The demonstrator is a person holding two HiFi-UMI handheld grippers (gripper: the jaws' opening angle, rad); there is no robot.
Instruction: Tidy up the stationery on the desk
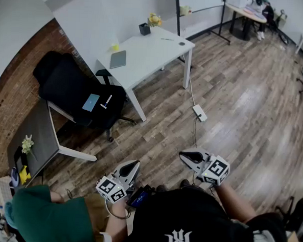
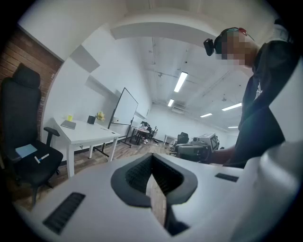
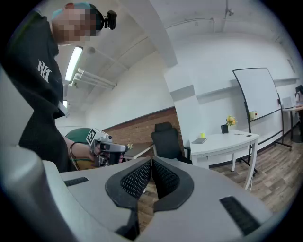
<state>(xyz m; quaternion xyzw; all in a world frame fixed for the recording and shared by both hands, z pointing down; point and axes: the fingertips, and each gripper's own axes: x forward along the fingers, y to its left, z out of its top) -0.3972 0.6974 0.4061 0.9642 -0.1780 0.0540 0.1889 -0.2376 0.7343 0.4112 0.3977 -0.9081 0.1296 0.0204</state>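
Both jaws pressed together, empty: left gripper (image 1: 131,168), right gripper (image 1: 192,157). You're well off the counter (image 1: 149,50). The power strip (image 1: 200,113) and its cable lie between, likely a trip risk.

Count per kind:
- Surfaces: two, one white rectangular desk (image 1: 149,55) and one dark grey desk (image 1: 33,130).
- Black office chair (image 1: 68,84): one.
- On the white surface: one grey flat notebook (image 1: 118,59), one black square pen holder (image 1: 144,28), one yellow flower bunch (image 1: 154,19), one thin pen (image 1: 167,39).
- On the chair seat: one light-blue notebook (image 1: 90,102).
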